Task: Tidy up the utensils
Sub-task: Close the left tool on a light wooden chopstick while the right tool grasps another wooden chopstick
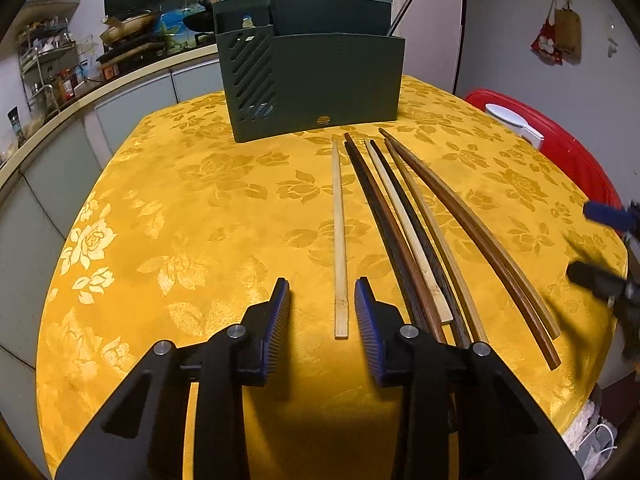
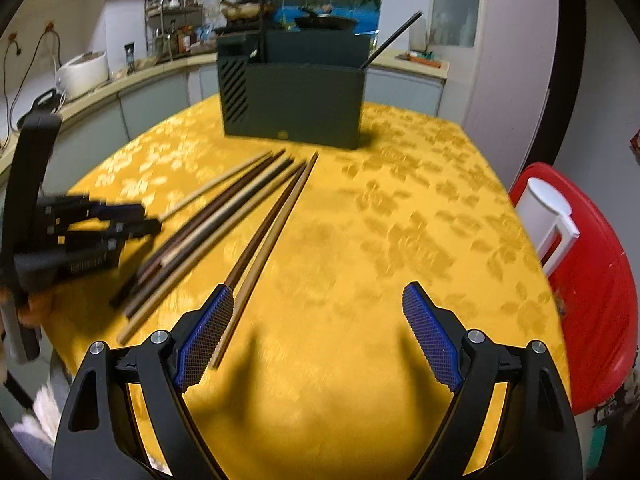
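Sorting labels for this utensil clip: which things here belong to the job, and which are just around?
Job: lone pale chopstick; chopstick bundle; green holder; dark utensil in it.

Around: red stool; white container; rice cooker.

- A yellow floral tablecloth (image 1: 168, 200) covers the table.
- A curved kitchen counter (image 1: 120, 80) runs at ten o'clock, with pale cabinets (image 2: 156, 108) below.
- A red plastic stool (image 2: 592, 280) stands at three o'clock.
- Walls are white.
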A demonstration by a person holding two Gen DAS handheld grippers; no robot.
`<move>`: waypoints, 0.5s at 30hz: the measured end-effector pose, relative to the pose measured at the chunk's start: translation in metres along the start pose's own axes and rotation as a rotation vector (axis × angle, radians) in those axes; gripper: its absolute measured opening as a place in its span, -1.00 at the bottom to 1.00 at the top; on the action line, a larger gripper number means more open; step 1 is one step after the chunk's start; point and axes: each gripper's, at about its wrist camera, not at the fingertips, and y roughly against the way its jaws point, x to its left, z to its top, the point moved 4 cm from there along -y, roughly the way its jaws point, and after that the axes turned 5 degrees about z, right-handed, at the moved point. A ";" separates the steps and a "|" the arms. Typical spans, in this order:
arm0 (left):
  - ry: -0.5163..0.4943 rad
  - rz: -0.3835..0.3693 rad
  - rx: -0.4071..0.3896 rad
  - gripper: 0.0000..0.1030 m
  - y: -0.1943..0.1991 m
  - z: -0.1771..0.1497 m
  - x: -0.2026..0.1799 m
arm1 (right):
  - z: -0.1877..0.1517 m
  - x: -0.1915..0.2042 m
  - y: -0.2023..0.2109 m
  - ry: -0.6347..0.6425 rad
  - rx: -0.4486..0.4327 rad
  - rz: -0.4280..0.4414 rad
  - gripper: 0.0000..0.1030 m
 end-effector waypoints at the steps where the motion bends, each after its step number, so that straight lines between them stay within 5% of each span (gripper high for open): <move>1: 0.002 0.000 -0.002 -0.36 0.000 0.000 0.000 | -0.003 0.002 -0.001 0.002 0.006 0.005 0.63; 15: 0.013 0.006 -0.008 -0.36 0.004 -0.004 0.001 | -0.020 0.019 -0.005 0.031 0.040 0.049 0.52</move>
